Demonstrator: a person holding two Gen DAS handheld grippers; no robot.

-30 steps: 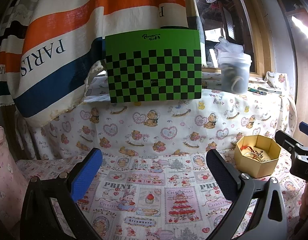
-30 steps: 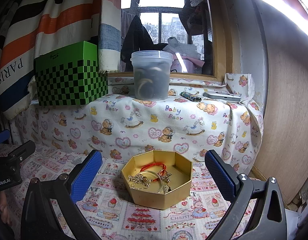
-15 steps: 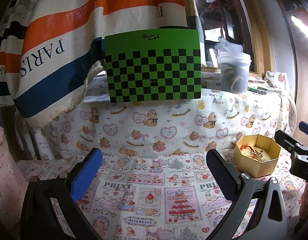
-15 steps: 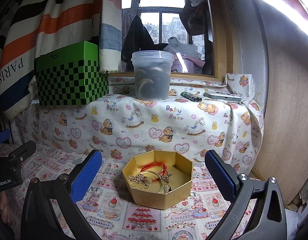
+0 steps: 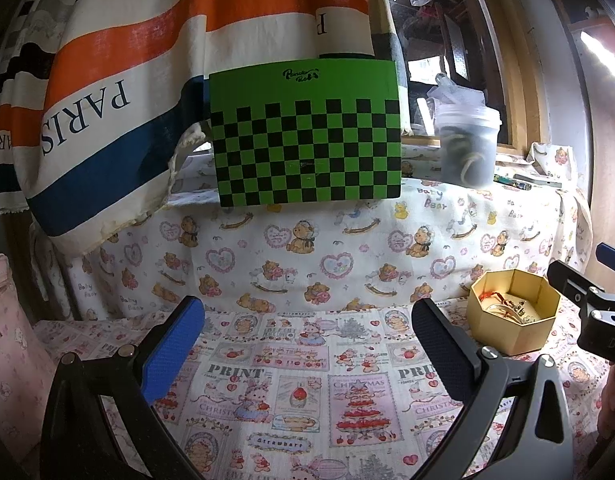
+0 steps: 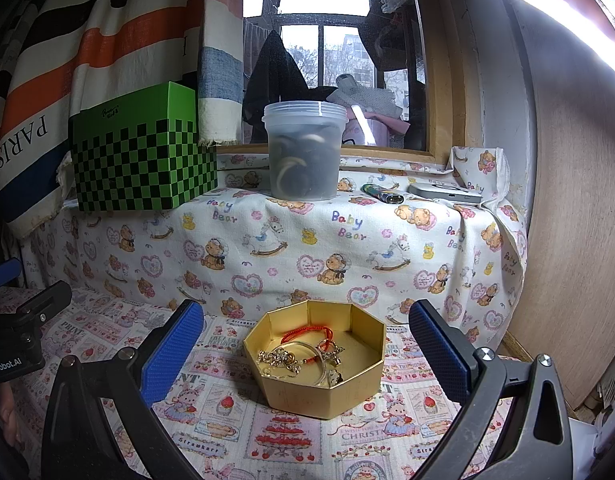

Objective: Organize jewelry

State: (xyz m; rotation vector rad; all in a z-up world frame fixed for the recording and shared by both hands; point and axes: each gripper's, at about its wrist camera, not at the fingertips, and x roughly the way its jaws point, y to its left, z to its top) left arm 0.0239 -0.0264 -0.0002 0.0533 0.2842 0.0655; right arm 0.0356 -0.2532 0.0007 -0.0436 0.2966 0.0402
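A gold octagonal cardboard box [image 6: 321, 364] is seen on the tabletop, which is covered by a pink printed cloth [image 6: 235, 408]. Inside the box, a red cord bracelet [image 6: 307, 332], a gold chain [image 6: 277, 360] and a clear bangle [image 6: 307, 360] are noted, lying tangled together. The right gripper [image 6: 306, 354] is held just before the box, its blue-padded fingers [image 6: 171, 354] set wide apart and empty. The left gripper [image 5: 307, 356] is held over bare cloth, well to the left of the box [image 5: 513, 316], fingers likewise spread wide with nothing between them. On the raised ledge behind, a green-and-black chequered box [image 6: 143, 156], a lidded translucent plastic tub [image 6: 305, 152] and a lighter [image 6: 381, 196] are observed.
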